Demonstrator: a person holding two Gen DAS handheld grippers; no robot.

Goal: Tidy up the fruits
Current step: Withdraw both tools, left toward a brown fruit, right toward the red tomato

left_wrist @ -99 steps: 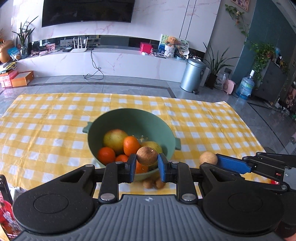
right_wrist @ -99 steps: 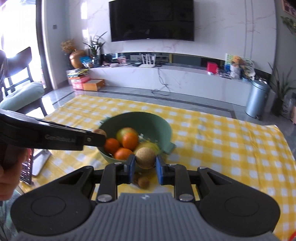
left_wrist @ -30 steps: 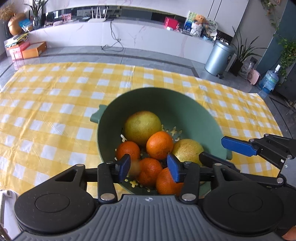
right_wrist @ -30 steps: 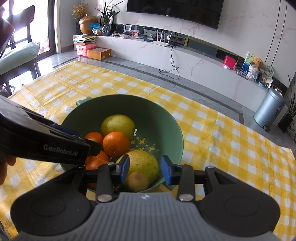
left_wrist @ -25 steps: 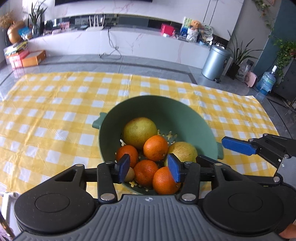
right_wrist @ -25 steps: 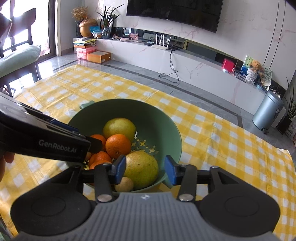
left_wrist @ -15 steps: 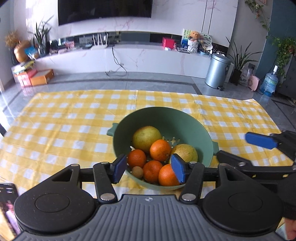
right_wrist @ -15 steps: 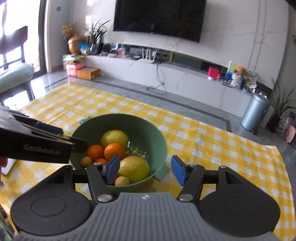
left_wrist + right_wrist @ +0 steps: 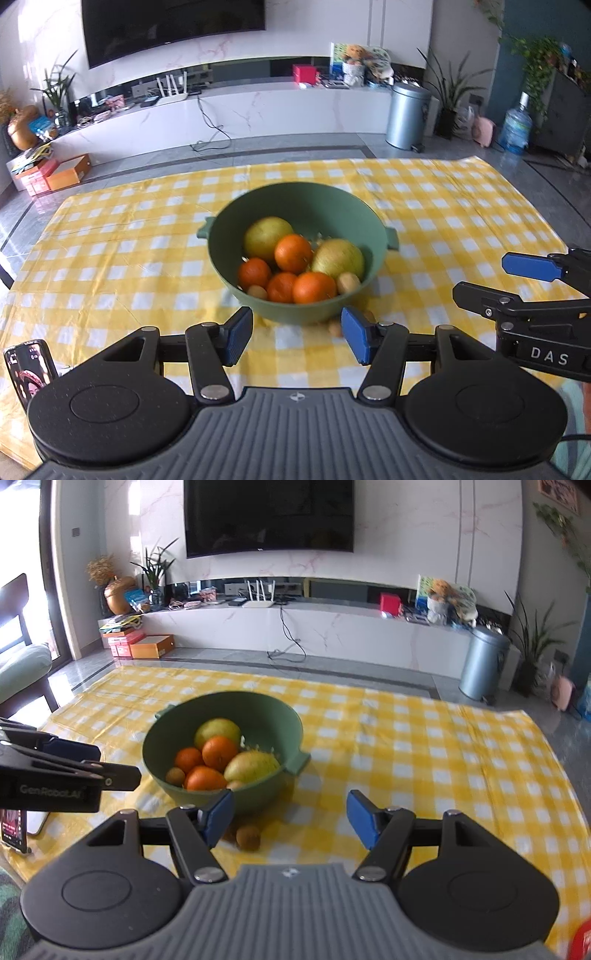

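A green bowl (image 9: pixel 295 312) stands mid-table on the yellow checked cloth (image 9: pixel 110 277). It holds several oranges (image 9: pixel 293 253), two large yellow-green fruits (image 9: pixel 267 238) and two small brown fruits (image 9: pixel 348 282). More small brown fruits (image 9: pixel 334 328) lie on the cloth against the bowl's near side, one of them clear in the right wrist view (image 9: pixel 248 837). My left gripper (image 9: pixel 295 339) is open and empty, just short of the bowl. My right gripper (image 9: pixel 290 818), near the bowl (image 9: pixel 258 797), has its jaws opening with nothing between the pads.
A phone (image 9: pixel 27 369) stands propped at the table's near left edge. A chair with a green cushion (image 9: pixel 18 664) is off the left side. Something red (image 9: pixel 580 941) shows at the near right corner.
Each gripper carried a small brown fruit; both fruits now lie in the bowl. Both grippers have opened wider and drawn back and up from the bowl.
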